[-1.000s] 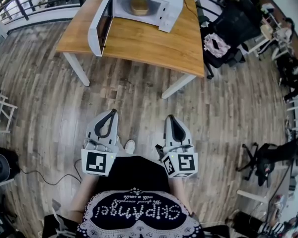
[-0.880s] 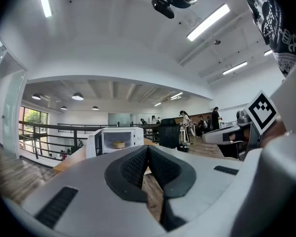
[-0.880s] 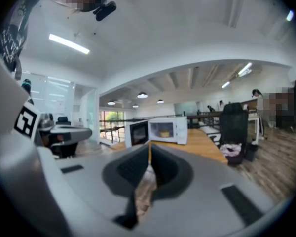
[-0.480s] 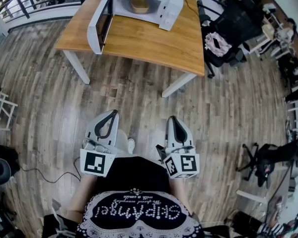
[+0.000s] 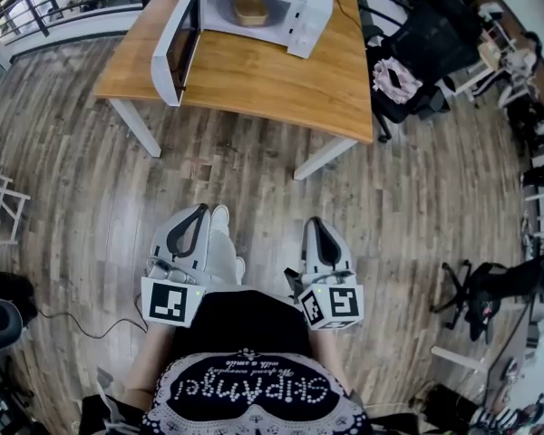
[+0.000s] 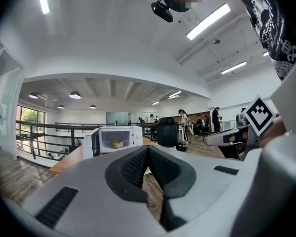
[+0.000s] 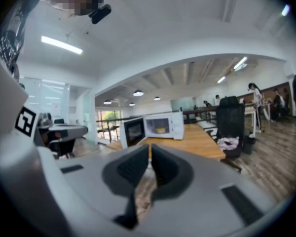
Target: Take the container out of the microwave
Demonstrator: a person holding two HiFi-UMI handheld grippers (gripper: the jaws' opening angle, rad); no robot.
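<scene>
Shoe (image 5: 220, 220) advanced; chair (image 5: 422, 43) flanks table (image 5: 272, 84) (microwave door (image 5: 177, 48) open).

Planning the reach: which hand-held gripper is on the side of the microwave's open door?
The left hand-held gripper; the microwave door stands open on its side.

looks like an open-plan office here: grey-brown wood-plank floor (image 5: 417, 198), black swivel office chairs (image 5: 476, 295), long white ceiling strip lights (image 6: 207, 21), black metal railing (image 6: 54, 125), people standing among desks (image 6: 182, 122) at the back.
</scene>
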